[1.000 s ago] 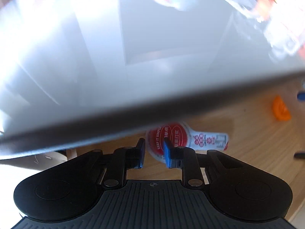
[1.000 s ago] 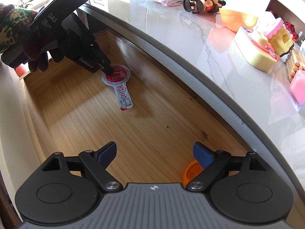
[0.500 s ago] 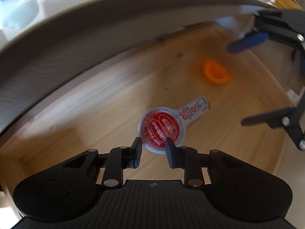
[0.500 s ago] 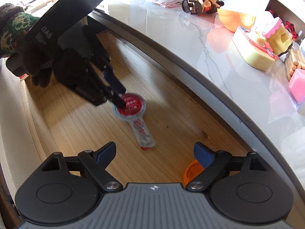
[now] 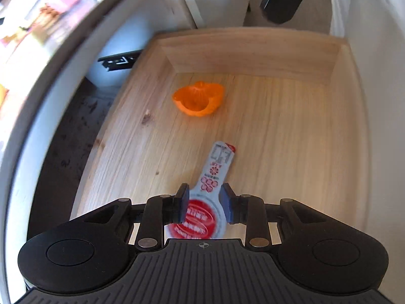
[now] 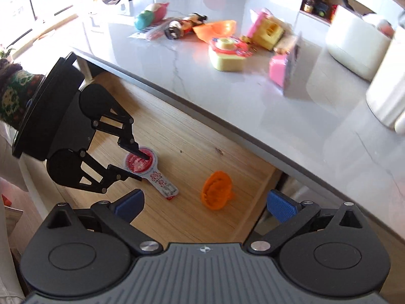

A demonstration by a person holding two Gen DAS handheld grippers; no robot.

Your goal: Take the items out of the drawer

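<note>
Left wrist view
Left gripper (image 5: 205,200): pointing steeply down into the drawer, jaws opening; the red round end of the sachet lies between the pads, contact unclear.
Sachet (image 5: 215,174): flat on the drawer floor, its white tail towards 12 o'clock.
Orange juicer (image 5: 198,97): at 11 o'clock from the sachet, well apart.
Wooden drawer (image 5: 253,48): pulled out under the counter edge.

Right wrist view
Right gripper (image 6: 203,204): tilted down above the drawer, jaws opening wide with nothing between them.
Knitted sleeve (image 6: 11,96): at 9 o'clock behind the left gripper (image 6: 143,166).
Marble counter (image 6: 177,58): toys and packets scattered at 12 o'clock.
</note>
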